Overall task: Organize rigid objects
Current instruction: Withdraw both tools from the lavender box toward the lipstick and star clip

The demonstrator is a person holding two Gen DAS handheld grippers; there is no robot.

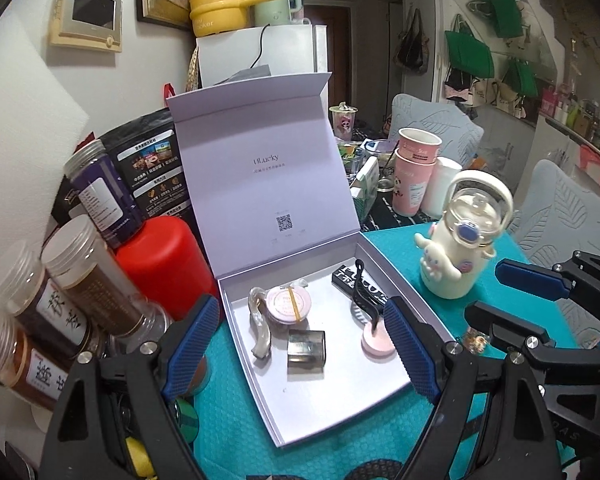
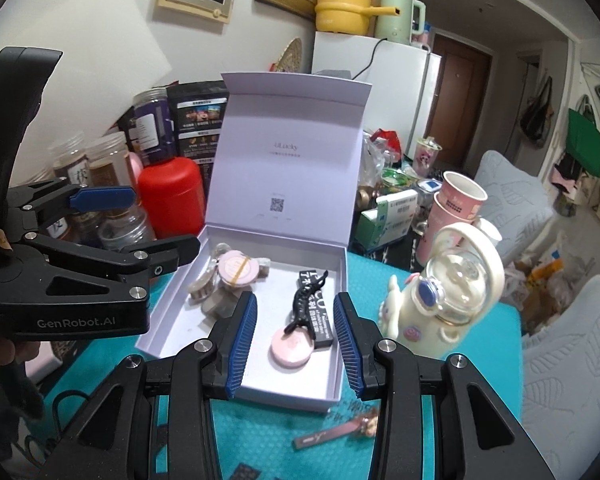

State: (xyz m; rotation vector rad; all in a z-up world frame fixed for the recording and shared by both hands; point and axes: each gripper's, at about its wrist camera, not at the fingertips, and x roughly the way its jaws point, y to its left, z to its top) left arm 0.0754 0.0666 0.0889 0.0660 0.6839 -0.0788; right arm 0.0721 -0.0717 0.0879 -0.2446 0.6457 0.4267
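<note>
A white gift box [image 1: 340, 400] lies open on the teal mat [image 1: 400, 252], its lid standing upright. Inside are a pink round tin [image 1: 288, 302] with a yellow band, a pearly hair clip [image 1: 260, 328], a grey square clip [image 1: 306, 350], a black claw clip [image 1: 364, 300], a pink round compact [image 1: 376, 340] and a black labelled bar [image 1: 350, 280]. My left gripper [image 1: 300, 348] hovers open over the box's near end, holding nothing. My right gripper [image 2: 295, 344] is narrowly open above the pink compact [image 2: 292, 346] and black claw clip [image 2: 306, 308], also holding nothing. A pink strip-shaped item [image 2: 332, 432] lies on the mat in front of the box [image 2: 284, 384].
A cream character bottle [image 1: 456, 256] stands right of the box. A red canister [image 1: 160, 264] and several spice jars [image 1: 72, 292] crowd the left side. Pink paper cups [image 1: 414, 168] and clutter sit behind. A small charm [image 1: 476, 340] lies on the mat near the right gripper [image 1: 512, 304].
</note>
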